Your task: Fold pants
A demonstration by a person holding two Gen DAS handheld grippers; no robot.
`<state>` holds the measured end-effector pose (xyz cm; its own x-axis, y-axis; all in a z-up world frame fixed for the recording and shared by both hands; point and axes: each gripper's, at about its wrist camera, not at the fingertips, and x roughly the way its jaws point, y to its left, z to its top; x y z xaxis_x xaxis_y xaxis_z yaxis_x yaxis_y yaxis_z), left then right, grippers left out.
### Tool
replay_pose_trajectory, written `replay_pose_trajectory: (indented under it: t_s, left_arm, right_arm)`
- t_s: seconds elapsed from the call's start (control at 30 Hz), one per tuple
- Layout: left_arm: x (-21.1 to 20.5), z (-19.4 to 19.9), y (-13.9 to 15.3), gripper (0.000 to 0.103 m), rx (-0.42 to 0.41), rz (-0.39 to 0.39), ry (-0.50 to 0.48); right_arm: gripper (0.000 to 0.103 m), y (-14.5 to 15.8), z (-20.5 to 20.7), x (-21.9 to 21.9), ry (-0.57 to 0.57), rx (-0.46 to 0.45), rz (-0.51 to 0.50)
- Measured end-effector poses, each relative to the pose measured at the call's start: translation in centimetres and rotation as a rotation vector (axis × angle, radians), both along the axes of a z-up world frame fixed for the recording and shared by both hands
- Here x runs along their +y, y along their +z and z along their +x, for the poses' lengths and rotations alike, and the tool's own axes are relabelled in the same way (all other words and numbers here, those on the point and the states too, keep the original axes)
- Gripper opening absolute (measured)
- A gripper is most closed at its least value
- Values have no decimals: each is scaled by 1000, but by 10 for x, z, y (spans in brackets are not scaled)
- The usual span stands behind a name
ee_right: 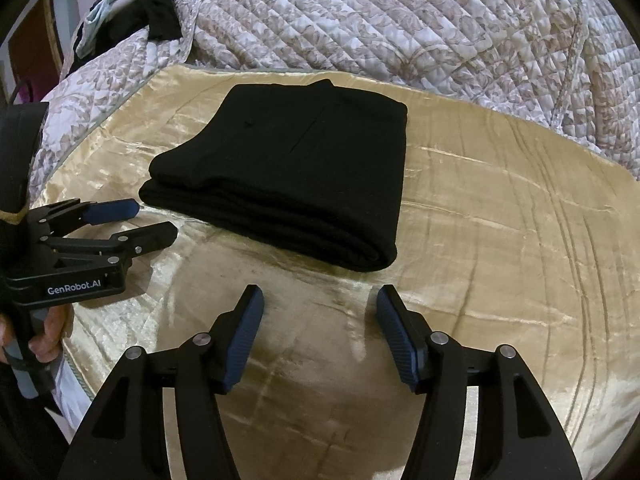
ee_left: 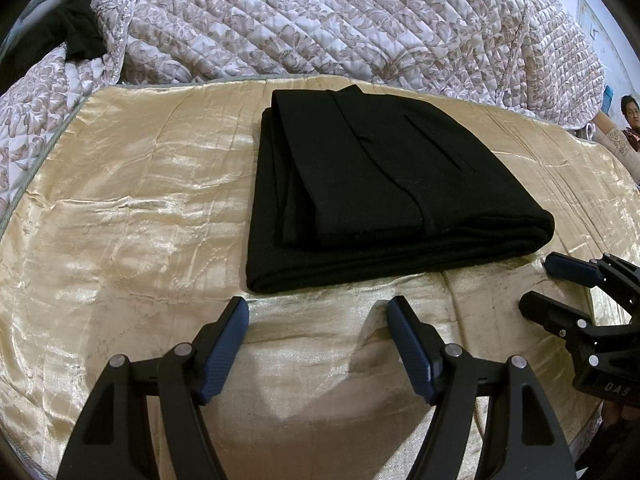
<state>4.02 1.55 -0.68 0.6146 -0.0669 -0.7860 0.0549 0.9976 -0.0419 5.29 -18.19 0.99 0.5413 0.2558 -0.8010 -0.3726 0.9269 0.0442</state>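
The black pants (ee_left: 372, 188) lie folded into a compact rectangle on the gold satin cloth (ee_left: 132, 200); they also show in the right wrist view (ee_right: 296, 176). My left gripper (ee_left: 318, 312) is open and empty, just short of the pants' near edge. It shows from the side in the right wrist view (ee_right: 156, 220). My right gripper (ee_right: 320, 302) is open and empty, just below the pants' near right corner. It shows at the right edge of the left wrist view (ee_left: 538, 280).
A quilted floral bedspread (ee_left: 340, 20) is bunched behind the gold cloth (ee_right: 500, 200). Dark clothes (ee_right: 160, 16) lie at the far left. A seated person (ee_left: 628, 120) is at the far right. A hand (ee_right: 44, 332) holds the left gripper.
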Motion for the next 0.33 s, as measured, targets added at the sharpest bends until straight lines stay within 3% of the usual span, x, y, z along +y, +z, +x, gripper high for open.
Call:
replay_pose_trajectory:
  t_s: [0.33]
  left_arm:
    - [1,0,0,74,0,1,-2]
  right_arm:
    - [66,0,0,-1,3,-5,-5]
